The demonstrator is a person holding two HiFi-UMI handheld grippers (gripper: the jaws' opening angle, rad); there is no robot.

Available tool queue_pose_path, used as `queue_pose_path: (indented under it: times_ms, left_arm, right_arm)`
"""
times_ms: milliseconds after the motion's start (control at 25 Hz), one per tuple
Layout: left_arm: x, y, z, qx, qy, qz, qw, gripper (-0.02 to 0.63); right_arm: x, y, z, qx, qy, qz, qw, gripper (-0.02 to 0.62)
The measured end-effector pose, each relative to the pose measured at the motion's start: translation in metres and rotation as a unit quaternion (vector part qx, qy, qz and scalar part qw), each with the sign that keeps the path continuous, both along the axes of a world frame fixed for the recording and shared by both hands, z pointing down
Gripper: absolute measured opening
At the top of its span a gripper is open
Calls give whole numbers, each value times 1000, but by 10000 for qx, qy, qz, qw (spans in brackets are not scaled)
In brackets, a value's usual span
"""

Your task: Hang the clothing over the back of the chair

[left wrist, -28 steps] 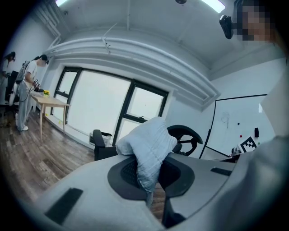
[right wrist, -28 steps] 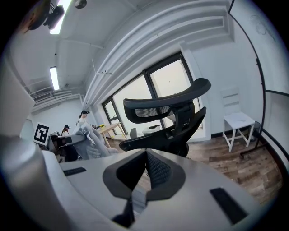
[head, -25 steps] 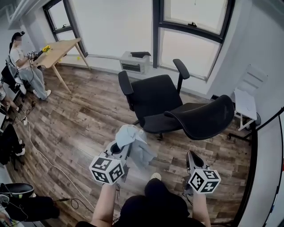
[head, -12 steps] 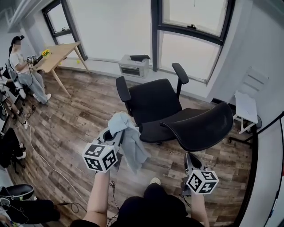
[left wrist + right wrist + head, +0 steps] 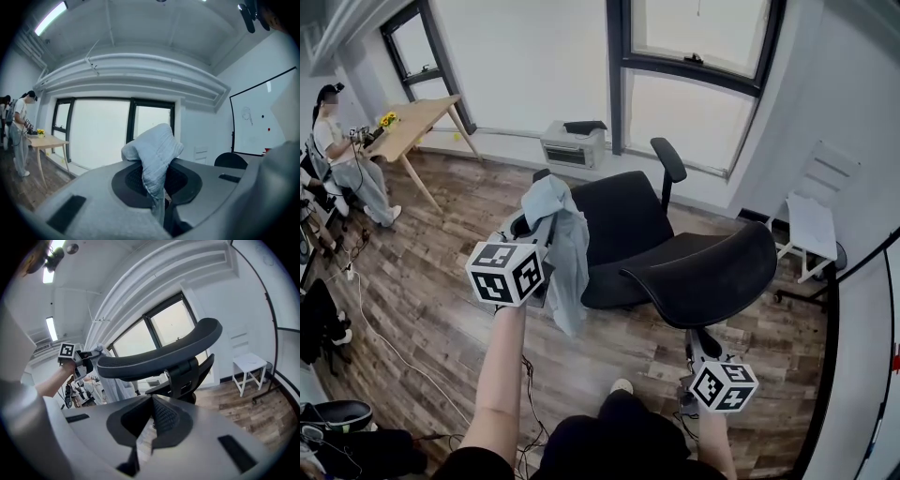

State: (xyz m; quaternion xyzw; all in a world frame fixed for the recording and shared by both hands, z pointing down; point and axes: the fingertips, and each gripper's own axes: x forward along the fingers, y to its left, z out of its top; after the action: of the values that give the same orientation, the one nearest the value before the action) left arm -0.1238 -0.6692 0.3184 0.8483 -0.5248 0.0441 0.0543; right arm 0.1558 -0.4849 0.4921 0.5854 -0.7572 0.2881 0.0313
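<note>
Left gripper (image 5: 532, 234) had risen since the earlier frame, carrying the pale blue clothing (image 5: 565, 258) clamped in its jaws up beside the chair (image 5: 623, 220); right gripper (image 5: 697, 349) low, jaws together, empty; draping over the backrest (image 5: 703, 272) remained undone.

The left gripper (image 5: 532, 217) and right gripper (image 5: 697, 345) are grey with white, black-marked cubes. The person wears black.
</note>
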Motion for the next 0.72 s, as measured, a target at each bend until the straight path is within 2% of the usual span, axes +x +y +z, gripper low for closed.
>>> queue_pose_path:
  times_ms: [440,720]
  left_arm:
    - [110,-43,-75,622,85,853,9944,28]
    - [180,-12,-112,947,396,1637,9812,28]
  right_arm:
    - [33,10,-10,54,-54,349,9994,0]
    - [54,22,-14,124,-136,543,9984,0]
